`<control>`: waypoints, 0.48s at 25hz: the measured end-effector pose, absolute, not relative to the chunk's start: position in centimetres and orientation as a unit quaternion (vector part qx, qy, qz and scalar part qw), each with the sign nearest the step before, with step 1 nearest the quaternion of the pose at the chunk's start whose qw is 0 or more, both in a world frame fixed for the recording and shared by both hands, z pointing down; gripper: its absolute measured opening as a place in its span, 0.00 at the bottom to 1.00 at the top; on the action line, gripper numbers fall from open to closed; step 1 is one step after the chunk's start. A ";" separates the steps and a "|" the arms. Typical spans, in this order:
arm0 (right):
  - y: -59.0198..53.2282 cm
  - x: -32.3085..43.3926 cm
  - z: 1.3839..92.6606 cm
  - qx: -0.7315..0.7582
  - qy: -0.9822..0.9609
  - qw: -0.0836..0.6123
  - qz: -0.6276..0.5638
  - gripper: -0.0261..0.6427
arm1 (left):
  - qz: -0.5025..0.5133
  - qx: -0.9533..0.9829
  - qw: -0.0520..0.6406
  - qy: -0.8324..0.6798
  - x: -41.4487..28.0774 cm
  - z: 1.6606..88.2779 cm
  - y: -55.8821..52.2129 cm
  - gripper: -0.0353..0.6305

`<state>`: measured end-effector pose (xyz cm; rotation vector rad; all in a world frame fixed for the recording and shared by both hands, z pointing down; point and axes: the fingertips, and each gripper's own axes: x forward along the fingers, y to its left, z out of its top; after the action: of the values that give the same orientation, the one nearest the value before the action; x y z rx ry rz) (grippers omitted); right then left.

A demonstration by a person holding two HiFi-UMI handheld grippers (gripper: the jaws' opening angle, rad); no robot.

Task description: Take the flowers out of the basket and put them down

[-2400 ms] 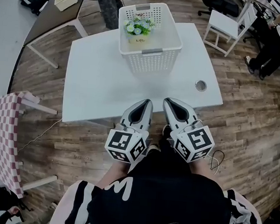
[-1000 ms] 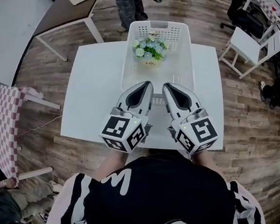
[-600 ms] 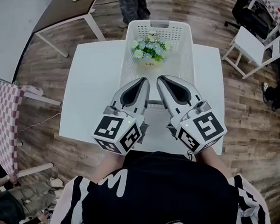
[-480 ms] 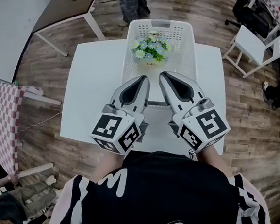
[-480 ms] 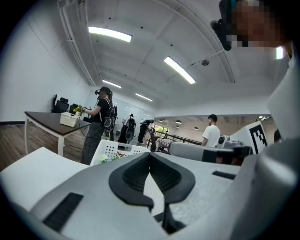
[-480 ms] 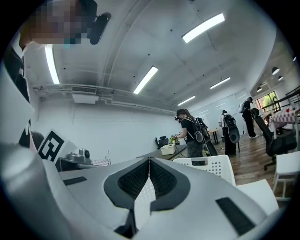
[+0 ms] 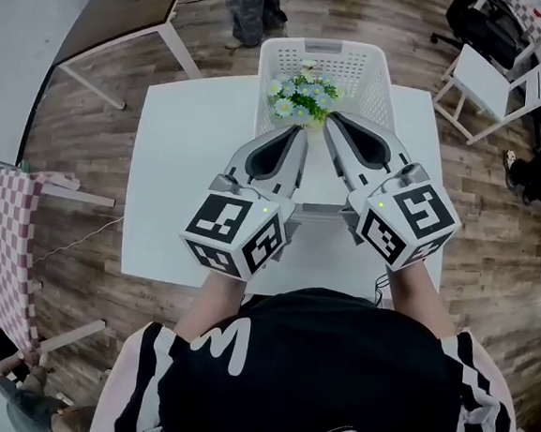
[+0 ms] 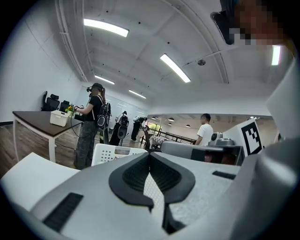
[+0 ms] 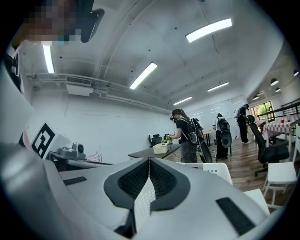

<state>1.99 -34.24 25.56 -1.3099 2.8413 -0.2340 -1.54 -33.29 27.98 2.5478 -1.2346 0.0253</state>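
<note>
A white perforated basket [image 7: 322, 55] stands at the far side of the white table [image 7: 180, 174]. Inside it sits a small pot of white, blue and yellow flowers [image 7: 301, 98]. Both grippers are held side by side above the basket's near half, pointing at the flowers. My left gripper [image 7: 301, 133] is shut and holds nothing, its tip just short of the blooms. My right gripper [image 7: 331, 120] is also shut and empty, its tip beside the flowers' right edge. The left gripper view shows the basket rim [image 8: 112, 152] beyond the shut jaws; the flowers are hidden there.
A white chair [image 7: 485, 79] stands right of the table and a checkered chair [image 7: 4, 253] at the left. A dark desk [image 7: 128, 10] with a pale box is at the back left. A person [image 7: 246, 11] stands just behind the basket.
Both grippers have moved forward from the table's near edge to above the basket, closing on the flowers. Their jaws have stayed shut.
</note>
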 end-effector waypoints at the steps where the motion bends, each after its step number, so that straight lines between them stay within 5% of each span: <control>1: -34.7 1.9 25.6 -0.419 0.905 0.000 -0.074 0.07 | 0.010 0.889 0.156 -0.430 -1.6 28.1 -33.4 0.06; 12: -38.6 0.9 28.5 -0.406 0.908 -0.052 -0.086 0.07 | 0.018 0.887 0.172 -0.429 -1.5 29.0 -34.2 0.06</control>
<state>0.88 -38.62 28.48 -1.3185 2.9523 -0.2807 -1.55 -34.22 28.99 2.5175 -1.2173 0.0505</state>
